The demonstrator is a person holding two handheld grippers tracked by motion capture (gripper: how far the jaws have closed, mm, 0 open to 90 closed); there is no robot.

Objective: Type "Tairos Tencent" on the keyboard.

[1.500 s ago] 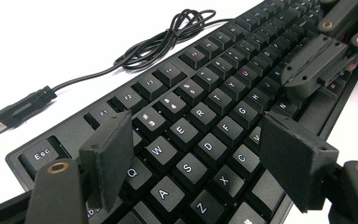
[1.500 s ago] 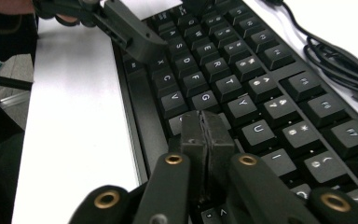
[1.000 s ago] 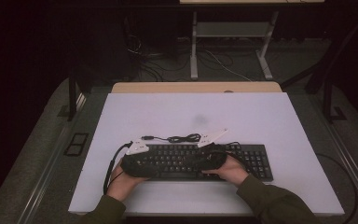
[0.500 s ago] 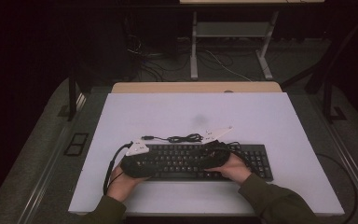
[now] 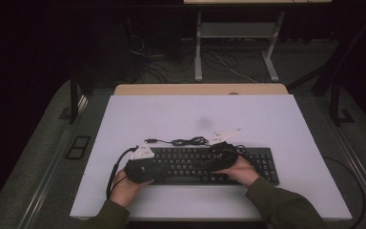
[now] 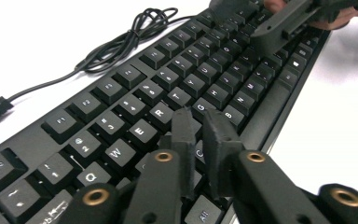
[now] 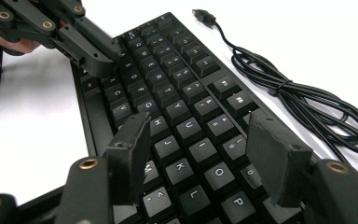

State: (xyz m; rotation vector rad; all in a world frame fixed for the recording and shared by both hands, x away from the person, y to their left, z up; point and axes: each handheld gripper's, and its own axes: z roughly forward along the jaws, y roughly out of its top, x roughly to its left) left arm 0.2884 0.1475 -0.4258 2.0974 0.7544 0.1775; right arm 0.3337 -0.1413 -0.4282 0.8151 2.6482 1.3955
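The black keyboard [image 5: 205, 164] lies flat near my edge of the white worktop [image 5: 267, 119], long side running across in front of me, and both my tools are over its keys. In the left gripper view my left tool [image 6: 201, 122] has just been closing: its two jaws stand almost together with only a thin slit between them and nothing caught in it, tips down over the keys just past the R and the G. From above, that left tool [image 5: 140, 169] sits at the keyboard's left end. My right tool [image 7: 200, 133] has just been opening: in the right gripper view its jaws stand well apart, hovering over the H, J, K and the number row, holding nothing. In the high view the right tool [image 5: 219, 160] is right of the keyboard's middle. The keyboard's cable [image 5: 186, 141] lies in a loose bundle on the worktop just behind the keyboard, its plug [image 7: 204, 16] lying free.
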